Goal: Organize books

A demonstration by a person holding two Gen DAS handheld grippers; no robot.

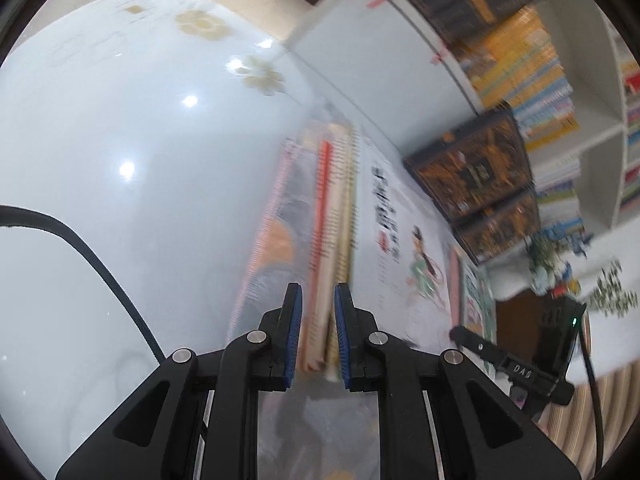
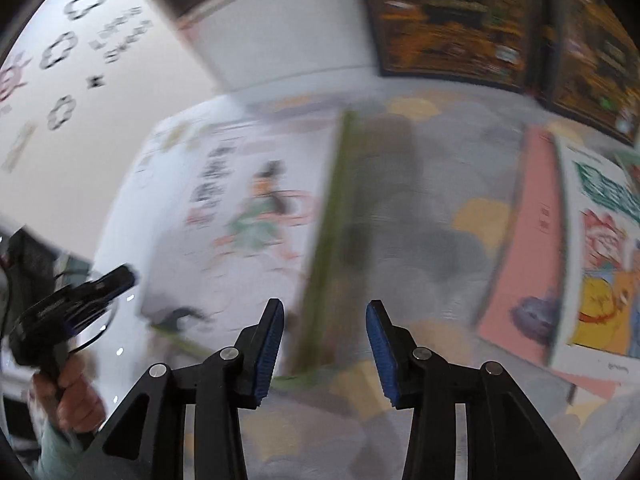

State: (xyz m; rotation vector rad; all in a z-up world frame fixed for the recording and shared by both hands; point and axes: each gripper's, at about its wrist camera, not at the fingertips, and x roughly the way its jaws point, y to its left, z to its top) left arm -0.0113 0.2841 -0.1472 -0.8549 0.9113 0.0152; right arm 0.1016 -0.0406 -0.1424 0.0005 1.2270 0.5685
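Note:
My left gripper (image 1: 317, 292) is shut on the edge of a thin stack of spiral-bound books (image 1: 326, 216), seen edge-on. A white book with a cartoon figure (image 1: 400, 240) forms the stack's right face. In the right wrist view the same white book (image 2: 248, 208) lies left of a green book edge (image 2: 326, 240). That edge runs down between the pads of my right gripper (image 2: 325, 308), which stands open without touching it. A grey cover with yellow shapes (image 2: 432, 220) lies beyond the jaws. The left gripper (image 2: 120, 278), held by a hand (image 2: 76, 396), shows at the white book's left edge.
A glossy white table (image 1: 120, 128) with flower prints spreads left. Dark books with orange patterns (image 1: 472, 168) (image 2: 452, 20) lean by a white shelf of yellow books (image 1: 520, 60). A pink-edged picture book (image 2: 592, 260) lies at the right. The right gripper (image 1: 464, 336) shows low right.

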